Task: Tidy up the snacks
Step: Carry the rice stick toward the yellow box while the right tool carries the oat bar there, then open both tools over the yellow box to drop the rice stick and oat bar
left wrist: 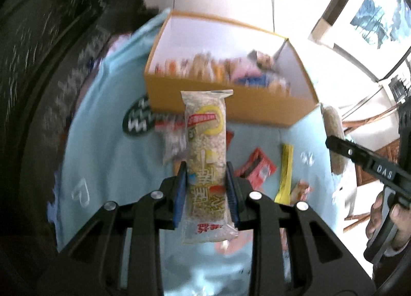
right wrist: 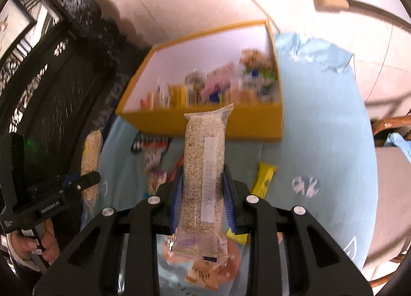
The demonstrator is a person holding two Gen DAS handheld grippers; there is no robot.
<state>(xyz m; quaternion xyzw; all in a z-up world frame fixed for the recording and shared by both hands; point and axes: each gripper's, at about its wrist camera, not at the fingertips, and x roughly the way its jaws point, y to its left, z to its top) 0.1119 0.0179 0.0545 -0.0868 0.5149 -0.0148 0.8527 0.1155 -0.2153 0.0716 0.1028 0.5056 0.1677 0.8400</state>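
My left hand-held gripper (left wrist: 205, 188) and right hand-held gripper (right wrist: 203, 198) each clench a rice-cracker bar (left wrist: 205, 157) (right wrist: 203, 167) above the bench's (left wrist: 108, 157) near edge, before the yellow box (left wrist: 231, 106).

A light blue tablecloth (right wrist: 321, 126) carried the yellow box (right wrist: 205, 118) (snacks inside), with a yellow packet (right wrist: 264, 176) and red wrapper (left wrist: 257, 170) lying loose.

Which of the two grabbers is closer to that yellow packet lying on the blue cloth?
Right. The right gripper, holding a rice bar, hangs just above the yellow packet; the left gripper, holding a second rice bar, is off to the packet's side.
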